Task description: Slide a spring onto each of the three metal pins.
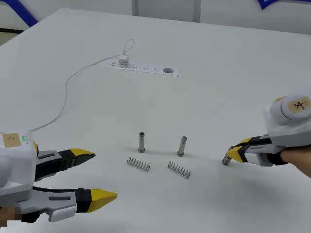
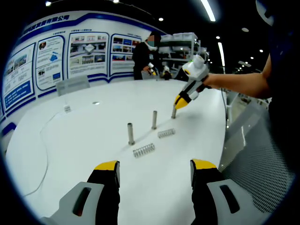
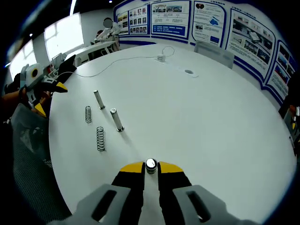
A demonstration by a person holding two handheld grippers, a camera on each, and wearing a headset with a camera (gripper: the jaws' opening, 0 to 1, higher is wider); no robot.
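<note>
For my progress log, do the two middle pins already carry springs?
No, the left pin and right pin stand bare; the left spring and right spring lie on the table.

Open tabletop (image 1: 218, 97) flanks me both sides — two upright pins (image 1: 141, 142) and two loose springs (image 1: 138, 163) clutter the middle. The power strip (image 1: 146, 68) lies well back.

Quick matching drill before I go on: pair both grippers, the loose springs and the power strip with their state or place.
1 left gripper
2 right gripper
3 loose springs
4 power strip

A lying beside the bare pins
B jaws closed on the third pin
C jaws open
D far side of the table

Pairs: 1-C, 2-B, 3-A, 4-D
</note>
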